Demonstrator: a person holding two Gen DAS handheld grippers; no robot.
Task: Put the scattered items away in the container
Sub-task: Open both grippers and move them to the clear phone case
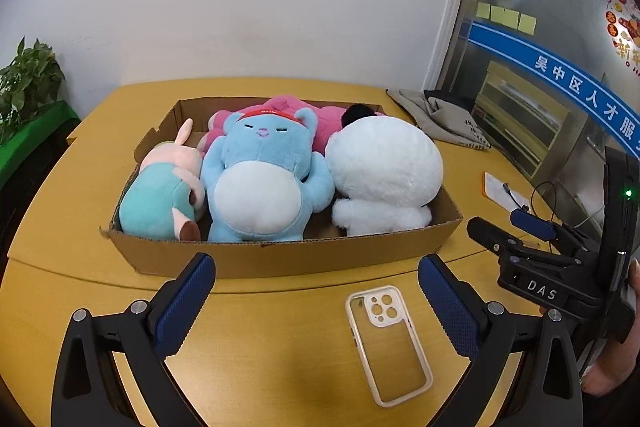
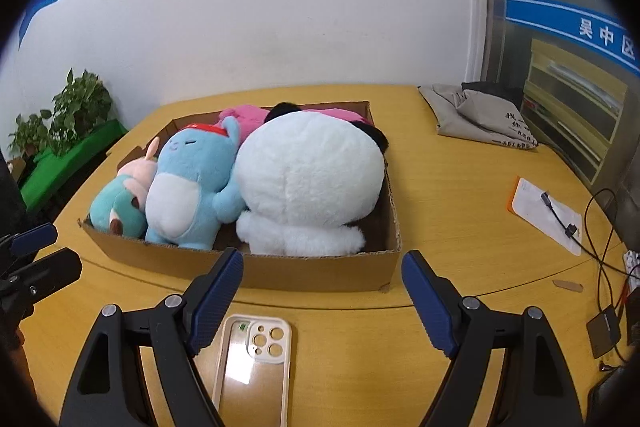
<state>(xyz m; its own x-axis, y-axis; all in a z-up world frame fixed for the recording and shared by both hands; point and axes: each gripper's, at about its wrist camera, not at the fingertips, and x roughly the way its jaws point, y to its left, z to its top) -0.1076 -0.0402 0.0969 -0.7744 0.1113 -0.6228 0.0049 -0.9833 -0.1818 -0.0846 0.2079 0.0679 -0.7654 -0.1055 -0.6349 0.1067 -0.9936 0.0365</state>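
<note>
A low cardboard box [image 1: 280,261] stands on the yellow table and holds a teal and pink plush [image 1: 160,199], a blue plush [image 1: 260,179], a white plush [image 1: 384,171] and a pink plush [image 1: 288,107] behind them. My left gripper [image 1: 316,267] hangs open just in front of the box, nothing between its fingers. A clear phone case [image 1: 388,343] lies on the table below it. In the right wrist view my right gripper [image 2: 323,261] is open too, before the box [image 2: 320,273], with the phone case [image 2: 256,367] under its left finger. The white plush [image 2: 308,179] fills the box's right end.
A grey cloth bag [image 1: 440,119] lies at the table's back right. A sheet of paper with a cable [image 2: 548,215] and small devices [image 2: 604,331] sit at the right edge. A potted plant [image 2: 68,115] stands off the left side. A hand [image 1: 616,371] holds the right gripper's body.
</note>
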